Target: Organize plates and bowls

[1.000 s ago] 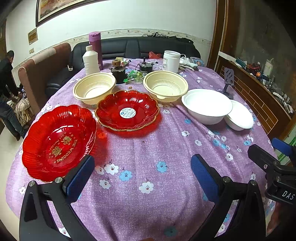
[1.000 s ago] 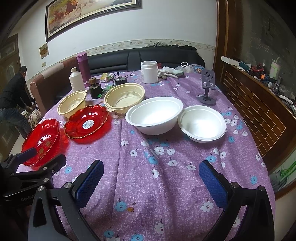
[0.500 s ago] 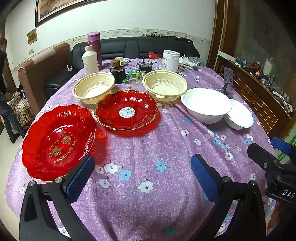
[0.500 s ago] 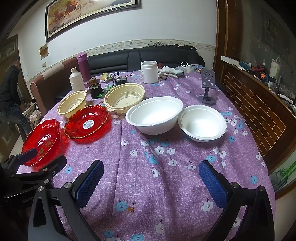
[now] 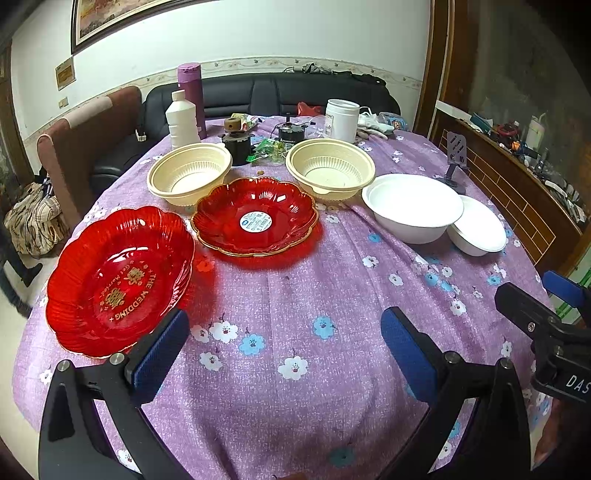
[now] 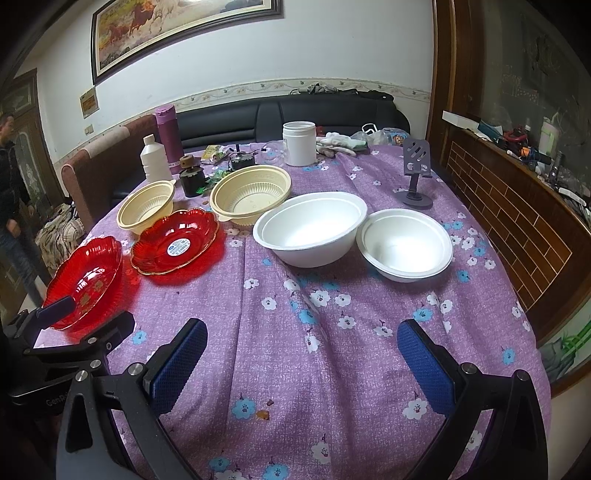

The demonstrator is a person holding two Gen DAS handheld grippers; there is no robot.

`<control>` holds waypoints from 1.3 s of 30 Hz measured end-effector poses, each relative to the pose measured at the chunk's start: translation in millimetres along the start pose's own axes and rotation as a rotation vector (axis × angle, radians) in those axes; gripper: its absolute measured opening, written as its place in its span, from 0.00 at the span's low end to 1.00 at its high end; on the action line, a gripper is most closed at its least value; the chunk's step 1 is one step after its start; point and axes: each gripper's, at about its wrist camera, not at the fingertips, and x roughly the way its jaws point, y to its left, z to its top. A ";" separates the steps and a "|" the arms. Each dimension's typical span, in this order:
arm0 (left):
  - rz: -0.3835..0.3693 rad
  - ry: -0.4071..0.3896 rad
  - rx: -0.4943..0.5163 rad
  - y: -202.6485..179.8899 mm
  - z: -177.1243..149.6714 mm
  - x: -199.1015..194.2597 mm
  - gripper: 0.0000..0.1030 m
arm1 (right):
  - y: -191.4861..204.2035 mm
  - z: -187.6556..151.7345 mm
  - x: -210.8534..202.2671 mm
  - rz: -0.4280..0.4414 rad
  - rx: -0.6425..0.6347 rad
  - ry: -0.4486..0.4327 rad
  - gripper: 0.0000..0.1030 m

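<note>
Both grippers hang over the near edge of the tabletop (image 5: 280, 288), jaws spread wide and holding nothing: the left gripper (image 5: 284, 347) near the red dishes, the right gripper (image 6: 301, 354) nearer the white ones.

The left wrist view reads the gold "THE WEDDING" lettering inside the near-left red plate (image 5: 118, 280), which the right wrist view shows only edge-on. Just beyond it lies a second red plate (image 5: 255, 216) with a round sticker in its middle. Behind that, two cream ribbed bowls sit apart, one left (image 5: 188, 173), one right (image 5: 328, 170). At far right a large white bowl (image 5: 412, 212) touches a smaller white bowl (image 5: 478, 230).

The right wrist view shows the smaller white bowl's whole interior, a grey phone stand (image 6: 417, 173) behind it, and a person (image 6: 11, 177) standing at the left edge.

The tabletop carries a purple flowered cloth. At its far side stand a white bottle (image 5: 181, 120), a purple flask (image 5: 190, 88) and a white jar (image 5: 341, 120). Beyond are a black sofa (image 5: 295, 92), a framed painting (image 6: 177, 31) and a brick-patterned wooden counter (image 6: 517, 206) on the right.
</note>
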 end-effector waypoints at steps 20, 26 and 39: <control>0.023 -0.015 -0.222 126.2 0.9 -27.5 1.00 | 38.7 21.0 25.2 0.288 0.037 0.093 1.00; 0.182 0.028 -0.358 205.8 -5.3 -7.9 1.00 | 109.2 32.8 58.4 0.481 -0.013 0.198 0.95; 0.216 0.145 -0.423 232.9 -7.5 46.2 0.61 | 202.6 34.4 169.4 0.592 0.101 0.482 0.43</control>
